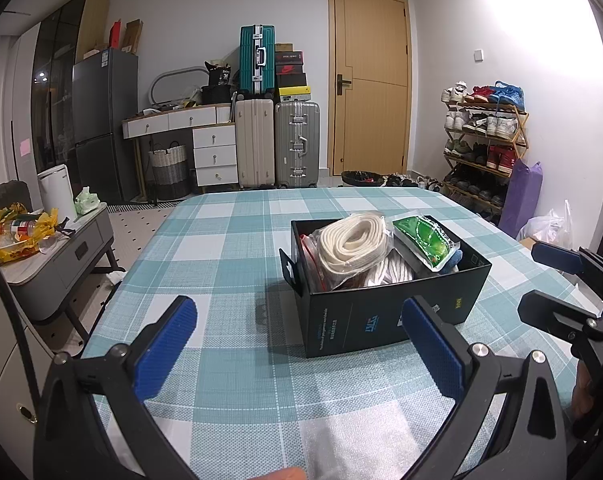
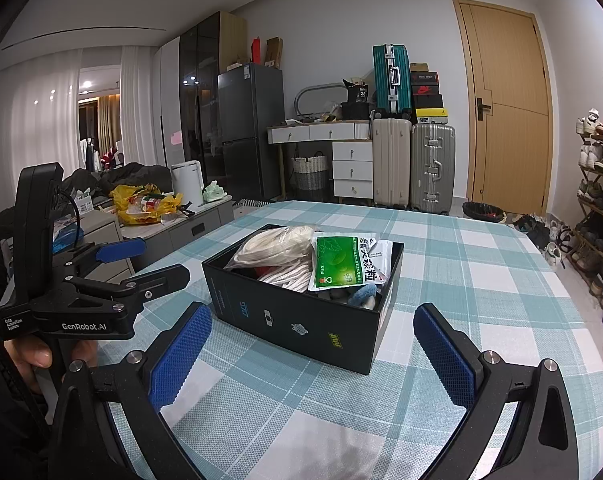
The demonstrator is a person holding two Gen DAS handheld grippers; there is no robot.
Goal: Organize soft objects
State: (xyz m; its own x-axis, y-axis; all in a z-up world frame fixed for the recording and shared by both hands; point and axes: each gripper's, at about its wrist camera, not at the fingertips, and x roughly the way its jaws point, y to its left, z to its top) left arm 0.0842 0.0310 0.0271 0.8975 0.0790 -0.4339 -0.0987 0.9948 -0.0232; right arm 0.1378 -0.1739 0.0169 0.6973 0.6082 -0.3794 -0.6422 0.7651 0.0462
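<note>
A black box (image 1: 385, 320) (image 2: 301, 328) stands on the checked tablecloth (image 1: 229, 248) (image 2: 461, 264). It holds a cream rolled belt (image 1: 351, 240) (image 2: 277, 242), white rope (image 1: 393, 270) (image 2: 287, 274), a green-and-white packet (image 1: 421, 240) (image 2: 347, 260) and a blue soft item (image 2: 363, 294). My left gripper (image 1: 297, 340) is open and empty in front of the box. My right gripper (image 2: 313, 352) is open and empty, also in front of the box. Each gripper shows in the other's view: the right one (image 1: 553, 280) at the right edge, the left one (image 2: 157, 264) at the left.
A grey side table (image 1: 61, 256) with yellow bags stands left of the table. Suitcases (image 1: 277, 144), a white drawer unit (image 1: 215, 154) and a door (image 1: 371, 80) line the far wall. A shoe rack (image 1: 485, 140) stands at the right.
</note>
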